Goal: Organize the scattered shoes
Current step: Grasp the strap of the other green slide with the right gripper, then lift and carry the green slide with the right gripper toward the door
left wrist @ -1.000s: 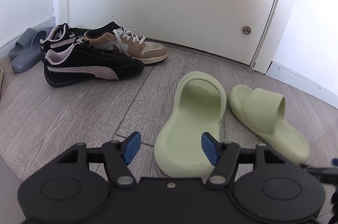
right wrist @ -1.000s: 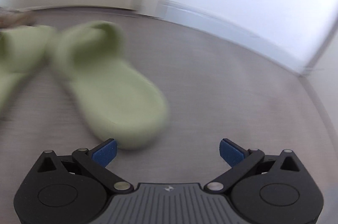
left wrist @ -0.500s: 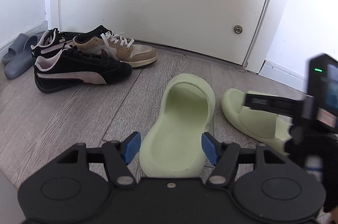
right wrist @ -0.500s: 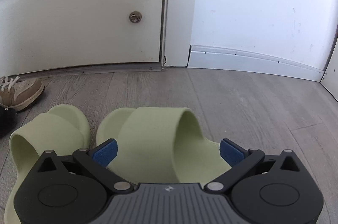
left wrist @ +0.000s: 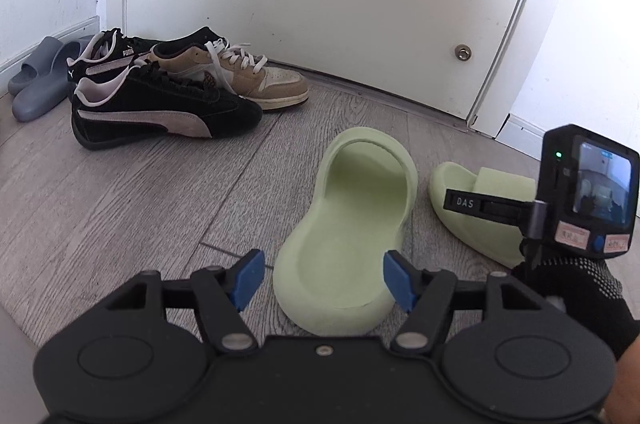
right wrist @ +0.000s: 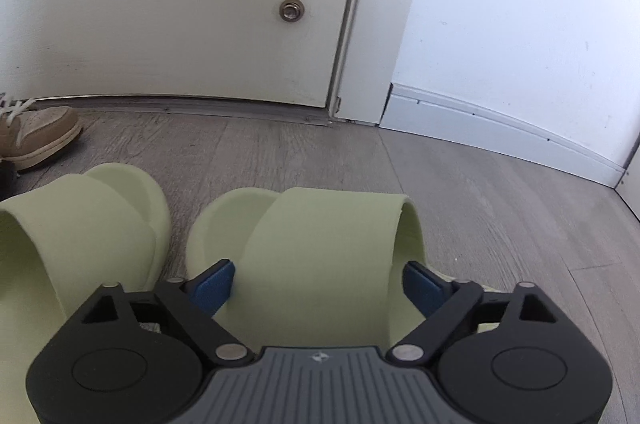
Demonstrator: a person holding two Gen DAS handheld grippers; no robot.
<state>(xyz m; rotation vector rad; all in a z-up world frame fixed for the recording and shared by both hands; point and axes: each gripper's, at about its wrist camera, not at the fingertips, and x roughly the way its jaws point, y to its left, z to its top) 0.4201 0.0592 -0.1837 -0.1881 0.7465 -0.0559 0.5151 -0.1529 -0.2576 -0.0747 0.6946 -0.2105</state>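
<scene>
Two green slides lay side by side on the grey plank floor (left wrist: pixel 132 199), toes toward the white door (left wrist: pixel 320 3). The left gripper (left wrist: pixel 324 278) hung low over the heel of the left slide (left wrist: pixel 352 224), its jaws spread wide, one blue pad on either side of the heel; whether the pads touched the foam could not be told. The right gripper (right wrist: pixel 320 284) sat over the right slide (right wrist: pixel 320 244), jaws open and straddling the broad strap, with the blue pads close to its edges. In the left view a gloved hand (left wrist: pixel 576 296) held that gripper, whose small screen faced the camera and whose arm crossed in front of the right slide (left wrist: pixel 472 224).

Farther left, near the door, stood a pair of black sneakers (left wrist: pixel 160 111), one behind the other, and a tan sneaker (left wrist: pixel 240 75) with white laces just beside them. A pair of grey slides (left wrist: pixel 36 83) lay by the baseboard in the left corner, touching the rear black sneaker.
</scene>
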